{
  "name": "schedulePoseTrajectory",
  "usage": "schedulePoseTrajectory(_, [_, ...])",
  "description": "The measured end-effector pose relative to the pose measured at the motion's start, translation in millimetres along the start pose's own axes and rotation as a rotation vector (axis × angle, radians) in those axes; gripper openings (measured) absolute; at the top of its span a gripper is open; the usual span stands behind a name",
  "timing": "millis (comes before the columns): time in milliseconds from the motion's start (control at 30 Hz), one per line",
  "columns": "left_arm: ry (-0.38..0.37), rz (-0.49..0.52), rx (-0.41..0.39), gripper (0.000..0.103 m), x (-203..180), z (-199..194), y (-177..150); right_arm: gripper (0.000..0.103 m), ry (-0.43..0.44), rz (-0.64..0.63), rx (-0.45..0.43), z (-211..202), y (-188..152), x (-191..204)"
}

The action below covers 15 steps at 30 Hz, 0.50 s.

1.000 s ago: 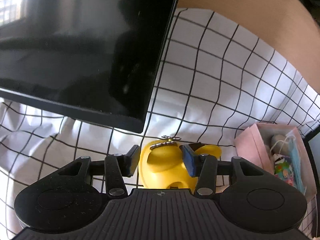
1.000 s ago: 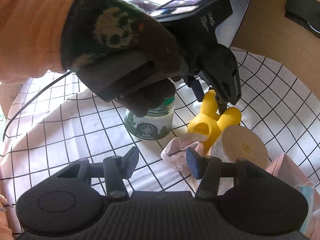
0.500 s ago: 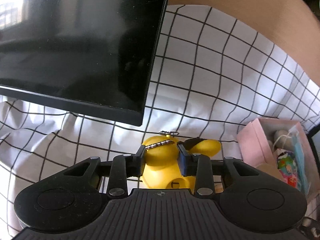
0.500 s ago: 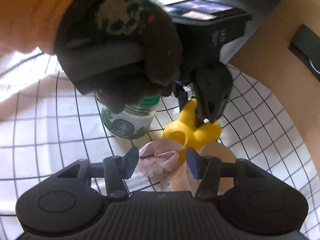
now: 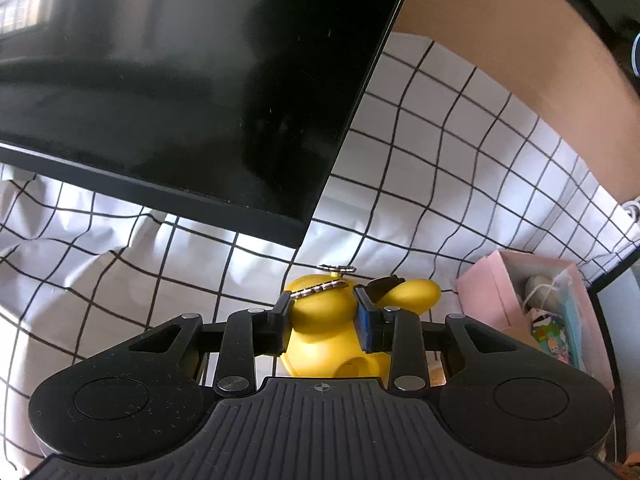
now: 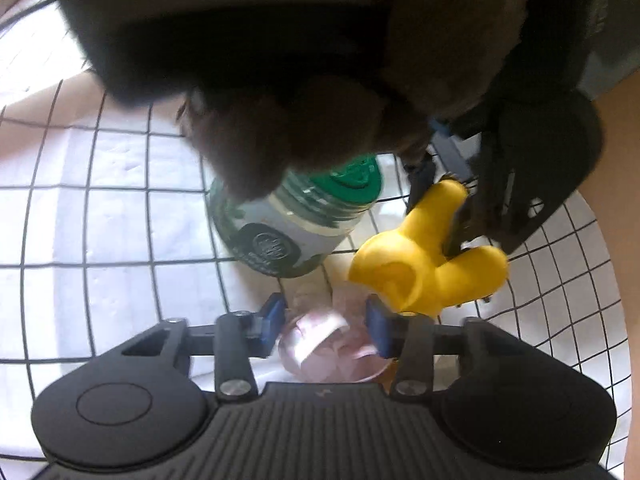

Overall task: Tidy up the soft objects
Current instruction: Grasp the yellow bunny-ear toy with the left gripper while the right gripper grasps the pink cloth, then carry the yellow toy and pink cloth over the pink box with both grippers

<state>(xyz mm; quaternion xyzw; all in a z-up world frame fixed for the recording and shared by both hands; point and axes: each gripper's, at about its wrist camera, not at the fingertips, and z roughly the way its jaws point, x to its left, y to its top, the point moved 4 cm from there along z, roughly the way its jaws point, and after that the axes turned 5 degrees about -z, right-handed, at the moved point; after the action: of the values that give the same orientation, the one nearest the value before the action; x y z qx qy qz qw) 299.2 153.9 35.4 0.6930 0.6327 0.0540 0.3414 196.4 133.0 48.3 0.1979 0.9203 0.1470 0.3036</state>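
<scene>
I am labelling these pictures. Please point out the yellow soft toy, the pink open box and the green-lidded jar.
yellow soft toy (image 5: 320, 312): left wrist view, head.
pink open box (image 5: 490, 292): left wrist view, side wall.
green-lidded jar (image 6: 280, 236): right wrist view, label.

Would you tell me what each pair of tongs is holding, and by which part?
The left tongs grip the yellow toy by one ear; the right tongs straddle a pink cloth, grip unclear.

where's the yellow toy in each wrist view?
Left wrist: yellow toy low centre, one lobe pinched in the left claw.
Right wrist: yellow toy right of centre, beside the green-lidded jar, above the right claw.
Shared landmark: the black-grid white cloth.
</scene>
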Motion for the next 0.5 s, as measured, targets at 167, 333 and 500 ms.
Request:
schedulePoseTrajectory(167, [-0.008, -0.009, -0.029, 0.035, 3, -12, 2, 0.007, -0.005, -0.015, 0.055, 1, -4, 5])
schedulePoseTrajectory(333, [-0.035, -0.012, -0.082, 0.034, 1, -39, 6, 0.005, -0.069, 0.047, 0.016, -27, 5, -21])
schedulePoseTrajectory(500, [-0.063, 0.019, -0.167, 0.034, -7, -78, 13, 0.006, -0.083, 0.196, -0.056, -69, 19, -59])
